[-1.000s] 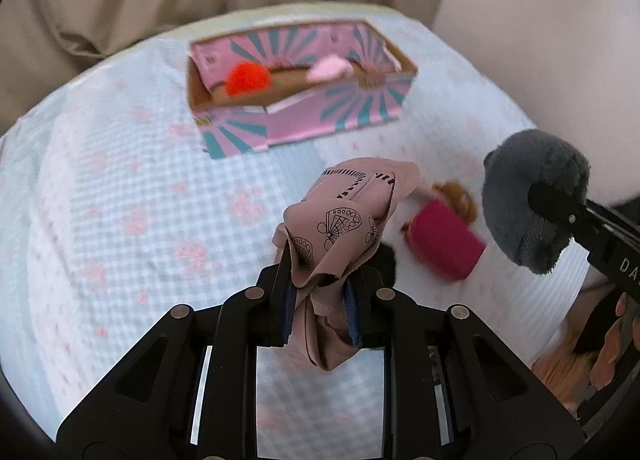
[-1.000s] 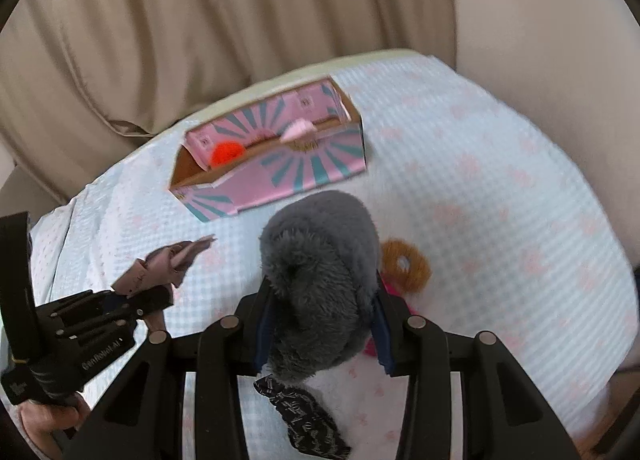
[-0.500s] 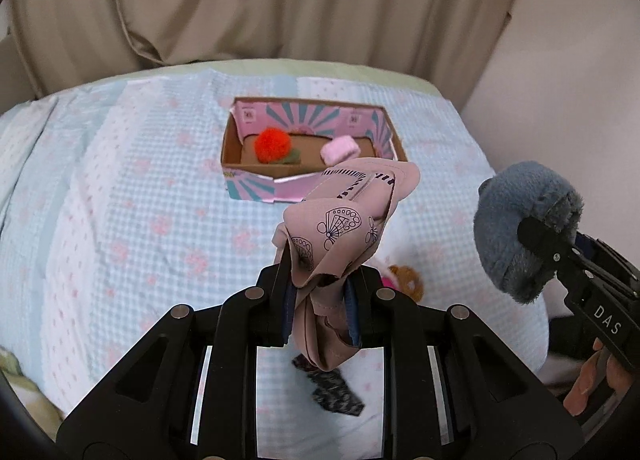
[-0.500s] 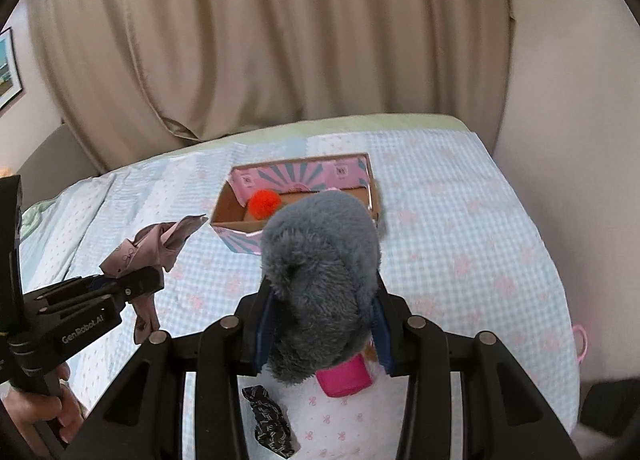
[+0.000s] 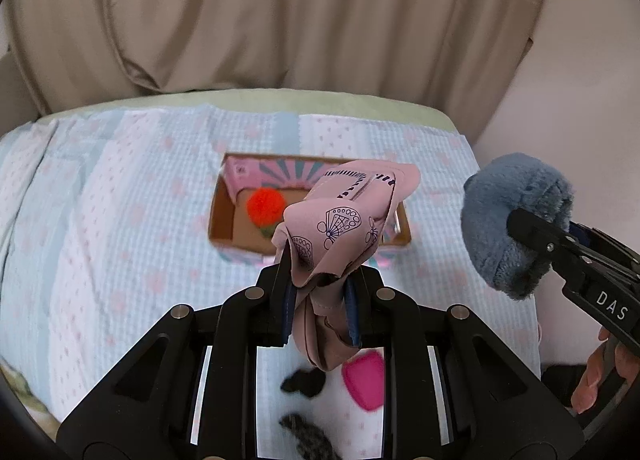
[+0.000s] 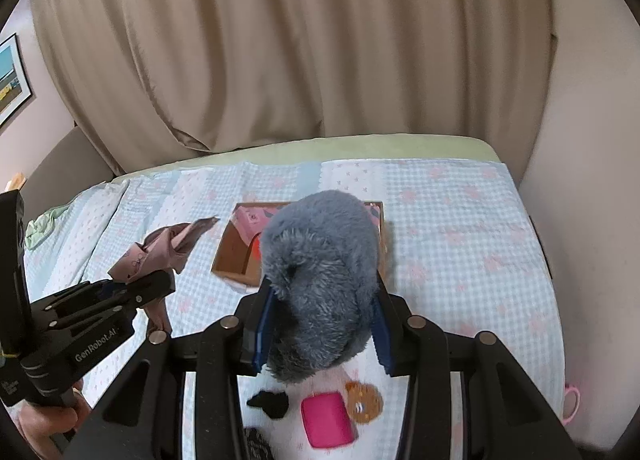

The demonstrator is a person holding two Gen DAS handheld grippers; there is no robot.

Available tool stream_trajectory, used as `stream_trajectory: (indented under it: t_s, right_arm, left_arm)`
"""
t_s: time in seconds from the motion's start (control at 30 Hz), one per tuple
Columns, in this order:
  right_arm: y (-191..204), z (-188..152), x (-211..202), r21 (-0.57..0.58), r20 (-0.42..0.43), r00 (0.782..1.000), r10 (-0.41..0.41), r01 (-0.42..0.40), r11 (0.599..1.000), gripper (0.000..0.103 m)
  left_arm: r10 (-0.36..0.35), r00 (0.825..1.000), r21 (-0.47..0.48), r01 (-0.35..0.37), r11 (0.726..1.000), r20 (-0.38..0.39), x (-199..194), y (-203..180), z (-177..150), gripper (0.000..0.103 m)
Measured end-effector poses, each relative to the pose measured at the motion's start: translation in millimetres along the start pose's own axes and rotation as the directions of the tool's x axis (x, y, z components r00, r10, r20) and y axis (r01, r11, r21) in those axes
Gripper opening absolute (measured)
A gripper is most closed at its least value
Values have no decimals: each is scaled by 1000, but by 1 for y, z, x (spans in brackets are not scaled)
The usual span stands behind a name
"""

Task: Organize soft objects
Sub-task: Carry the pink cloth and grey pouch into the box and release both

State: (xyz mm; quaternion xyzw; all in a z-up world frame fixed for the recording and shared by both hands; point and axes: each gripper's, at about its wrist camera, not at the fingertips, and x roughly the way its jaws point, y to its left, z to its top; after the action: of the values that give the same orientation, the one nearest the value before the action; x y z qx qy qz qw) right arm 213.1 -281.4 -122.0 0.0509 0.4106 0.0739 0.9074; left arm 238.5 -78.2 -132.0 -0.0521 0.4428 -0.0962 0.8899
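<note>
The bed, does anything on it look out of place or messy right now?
Yes. Several soft items lie loose on the bedspread near its front edge instead of in the box: a magenta pouch, a brown round plush touching it, and a black piece beside them.

A pink printed cloth [image 5: 344, 228] hangs bunched, held aloft, beside a fluffy grey plush [image 6: 320, 280]. An orange pompom [image 5: 265, 206] lies in the open pink box [image 5: 224, 216] on the bed.
</note>
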Motion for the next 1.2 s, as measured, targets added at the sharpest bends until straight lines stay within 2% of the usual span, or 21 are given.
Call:
stream_trajectory:
  t_s: [0.23, 0.4, 0.6, 0.73, 0.83, 0.9, 1.0, 1.03, 1.07, 1.1, 1.13, 1.17, 1.2]
  right_arm:
    - [-15, 49, 74, 43, -67, 998, -9, 12, 999, 38]
    - [-26, 59, 145, 97, -159, 987, 3, 13, 995, 38]
    - [-34, 40, 221, 115, -307, 952, 0, 36, 993, 38]
    - [-41, 26, 256, 124, -384, 923, 34, 15, 992, 38]
    - [-42, 15, 272, 138, -413, 907, 81, -26, 990, 38]
    - [-38, 10, 278, 118, -412, 906, 90, -45, 992, 38]
    - [-31, 12, 285, 73, -416, 904, 93, -68, 995, 40]
    - [-31, 13, 287, 64, -424, 900, 98, -77, 995, 42]
    - [-30, 13, 290, 57, -433, 896, 103, -87, 995, 50]
    - [-30, 13, 291, 52, -430, 896, 110, -97, 994, 62]
    - [-30, 12, 291, 48, -423, 899, 116, -106, 993, 71]
    - [-30, 11, 290, 47, -419, 899, 123, -113, 992, 95]
    - [-30, 9, 290, 46, -420, 898, 134, -126, 991, 103]
  left_arm:
    - [-22, 998, 24, 23, 999, -65, 84, 13, 57, 18]
    - [-33, 987, 36, 39, 999, -159, 165, 22, 76, 18]
    - [-34, 954, 67, 57, 996, -298, 238, 30, 68, 18]
    - [-39, 925, 119, 90, 989, -377, 276, 26, 62, 18]
    - [-23, 913, 172, 101, 980, -407, 297, 21, 59, 18]
    - [-19, 908, 194, 110, 975, -418, 305, 21, 59, 18]
    - [-51, 903, 182, 140, 973, -426, 308, 22, 66, 20]
    - [-45, 904, 187, 136, 973, -425, 307, 23, 68, 30]
    - [-31, 906, 197, 125, 972, -421, 307, 24, 70, 65]
    - [-18, 911, 206, 112, 972, -411, 305, 27, 72, 89]
    - [-12, 917, 210, 105, 972, -399, 303, 30, 74, 102]
    - [-16, 922, 207, 104, 973, -387, 301, 34, 76, 103]
    - [-16, 920, 198, 101, 975, -392, 301, 38, 76, 103]
